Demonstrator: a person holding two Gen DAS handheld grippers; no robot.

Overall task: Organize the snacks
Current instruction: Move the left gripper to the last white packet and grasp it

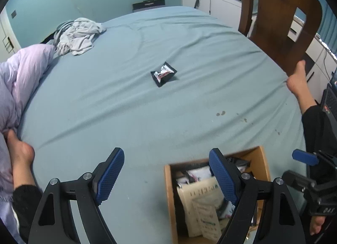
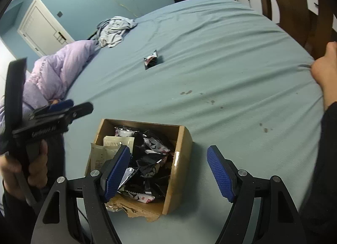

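Hovering over the near edge of the bed (image 1: 189,40), both grippers are empty right now. The right gripper (image 2: 168,172) hangs just above the cardboard box (image 2: 179,170), jaws spread wide with nothing between the blue pads, and the box beneath it is heaped with black-and-white snack packets (image 2: 151,159) plus a couple of pale paper sachets (image 2: 111,145) along its far-left wall. The left gripper (image 1: 166,174) stands wide open too, nothing in it, aimed across the blue sheet beside the box's left wall.

One stray left, by the look of it: a single black snack packet (image 1: 163,74) lying flat out in the middle of the bed, well apart from the box and from the crumpled grey garment (image 1: 78,35) near the far-left corner.

So the fetch is the job in hand, I'd say. Doing it well means reaching out over the sheet, coming down with the pads either side of the packet's short width, and pinching a raised crimped edge rather than pressing the flat foil into soft bedding. The sheet is loose and wrinkled, so the risk is snagging fabric along with the wrapper. Lift clear, bring it back over the box's open top, release low.
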